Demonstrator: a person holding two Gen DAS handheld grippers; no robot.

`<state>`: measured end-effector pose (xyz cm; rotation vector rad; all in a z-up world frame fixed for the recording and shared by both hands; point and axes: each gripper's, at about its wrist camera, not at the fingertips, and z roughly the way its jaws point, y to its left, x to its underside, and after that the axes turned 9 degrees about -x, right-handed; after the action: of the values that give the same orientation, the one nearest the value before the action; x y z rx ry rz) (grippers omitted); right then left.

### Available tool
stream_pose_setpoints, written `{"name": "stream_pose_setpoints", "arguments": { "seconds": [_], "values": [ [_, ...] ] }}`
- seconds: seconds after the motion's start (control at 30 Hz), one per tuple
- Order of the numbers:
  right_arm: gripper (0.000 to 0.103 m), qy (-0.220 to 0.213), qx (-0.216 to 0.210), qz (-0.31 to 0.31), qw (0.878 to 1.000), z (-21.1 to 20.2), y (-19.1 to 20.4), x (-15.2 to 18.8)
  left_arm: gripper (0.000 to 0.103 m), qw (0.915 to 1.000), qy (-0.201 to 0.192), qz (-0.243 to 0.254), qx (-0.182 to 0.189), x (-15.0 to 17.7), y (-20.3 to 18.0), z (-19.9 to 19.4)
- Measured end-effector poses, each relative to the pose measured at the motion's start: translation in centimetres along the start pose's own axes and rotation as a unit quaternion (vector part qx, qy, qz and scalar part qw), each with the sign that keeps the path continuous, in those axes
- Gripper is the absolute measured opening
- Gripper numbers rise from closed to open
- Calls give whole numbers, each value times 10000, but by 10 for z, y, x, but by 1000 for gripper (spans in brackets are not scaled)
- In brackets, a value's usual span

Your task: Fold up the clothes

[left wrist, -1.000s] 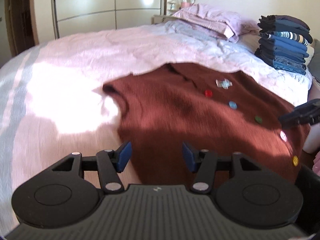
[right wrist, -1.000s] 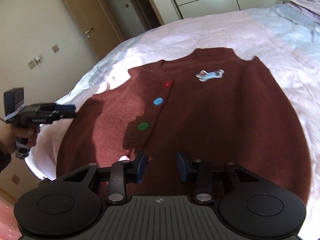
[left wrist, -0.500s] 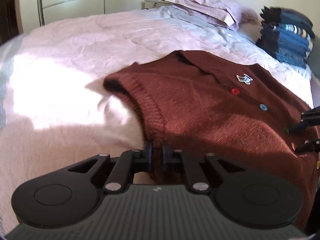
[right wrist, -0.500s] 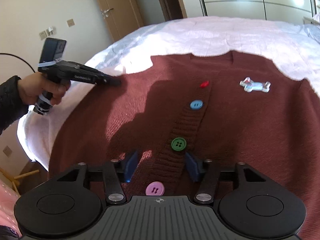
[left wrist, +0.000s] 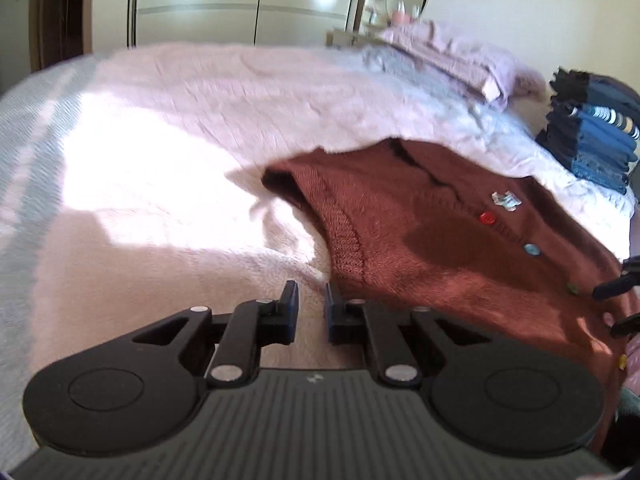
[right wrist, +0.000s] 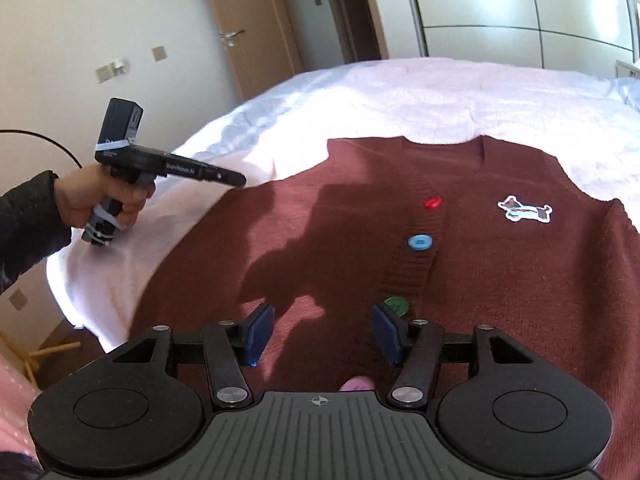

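Your left gripper (left wrist: 308, 306) hovers at the left edge of the brown cardigan (right wrist: 500, 280), jaws easing apart over bare bedspread (left wrist: 160, 208), nothing pinched between them. The cardigan lies flat and face-up across the bed (coloured buttons in a row, a dog patch (right wrist: 525, 209) on the chest). Your right gripper (right wrist: 322, 330) stands well apart over the hem, gripping nothing, its right pad beside the green button (right wrist: 396, 303).
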<state>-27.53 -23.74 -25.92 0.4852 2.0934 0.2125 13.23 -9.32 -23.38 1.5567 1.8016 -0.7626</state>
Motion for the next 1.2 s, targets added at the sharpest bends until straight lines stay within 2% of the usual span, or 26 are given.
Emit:
{"name": "stream_pose_setpoints", "arguments": {
  "seconds": [0.07, 0.13, 0.23, 0.33, 0.43, 0.53, 0.7, 0.83, 0.93, 1.03, 1.1, 1.2],
  "values": [
    [58, 255, -14, -66, 9997, 3, 5, 10, 22, 10000, 33, 45, 79, 12, -7, -22],
    [58, 288, 126, -52, 9995, -1, 7, 19, 25, 9996, 70, 199, 201, 25, -20, -44],
    [58, 73, 134, 67, 9999, -11, 20, 23, 27, 9961, 112, 698, 530, 52, -56, -70],
    [58, 95, -58, -58, 9999, -12, 38, 32, 27, 9925, 256, 909, 776, 80, -86, -71],
    [58, 275, -229, -166, 9992, -4, 50, 39, 28, 9937, 401, 949, 448, 102, -96, -65],
    [58, 360, -244, -369, 9984, -7, 60, 45, 28, 9968, 327, 664, 288, 111, -92, -80],
    [58, 215, -10, -139, 9997, -35, 51, 66, 33, 9936, 113, 1124, 37, 128, -103, -108],
    [58, 106, 153, 80, 9998, -55, 44, 78, 41, 9859, -23, 1671, -71, 143, -118, -121],
    [58, 61, 223, 164, 9996, -67, 41, 84, 44, 9736, -181, 2265, -223, 152, -126, -125],
    [58, 205, 83, -283, 9994, -60, 54, 78, 45, 9595, -244, 2786, -340, 152, -127, -127],
    [58, 406, -136, -805, 9958, -46, 72, 75, 46, 9537, -275, 2964, -425, 148, -126, -127],
    [58, 572, -366, -1342, 9886, -25, 94, 71, 49, 9503, -337, 3071, -387, 142, -126, -126]
  ]
}}
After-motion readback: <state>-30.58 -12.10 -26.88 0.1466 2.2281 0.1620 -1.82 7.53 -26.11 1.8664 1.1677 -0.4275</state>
